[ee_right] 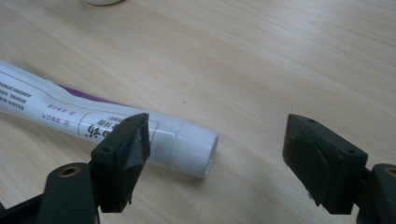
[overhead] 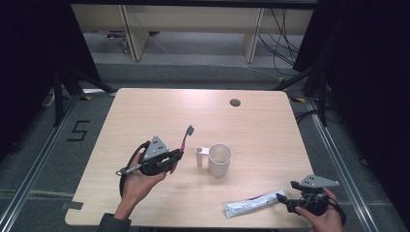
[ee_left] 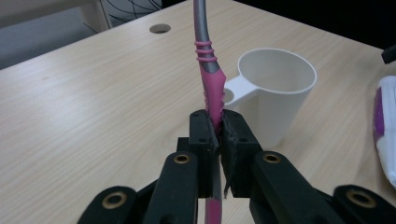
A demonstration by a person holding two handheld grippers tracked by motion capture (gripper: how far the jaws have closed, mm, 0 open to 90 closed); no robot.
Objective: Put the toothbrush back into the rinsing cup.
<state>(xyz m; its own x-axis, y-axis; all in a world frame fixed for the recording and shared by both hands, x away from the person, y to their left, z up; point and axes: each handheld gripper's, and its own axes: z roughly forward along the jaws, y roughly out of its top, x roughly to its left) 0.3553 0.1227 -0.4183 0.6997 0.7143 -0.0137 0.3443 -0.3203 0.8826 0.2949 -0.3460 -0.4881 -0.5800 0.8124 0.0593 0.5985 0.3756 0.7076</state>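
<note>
A: From up high, where is the pink and grey plastic toothbrush (overhead: 183, 142)?

B: Pinched tight in the left claw (overhead: 175, 155), beside the white plastic cup (overhead: 219, 159) on the wooden worktop (overhead: 145, 116).

A: And the left claw's own camera?

B: It grips the thin, stiff, light handle (ee_left: 212, 100) low down.

A: The right one's?

B: The right claw (ee_right: 217, 149) stands wide by the soft, squashy white toothpaste tube (ee_right: 93, 122). Grab its hard cap end.

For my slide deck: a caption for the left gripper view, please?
Left gripper shut on a pink toothbrush, beside a white cup.
</note>
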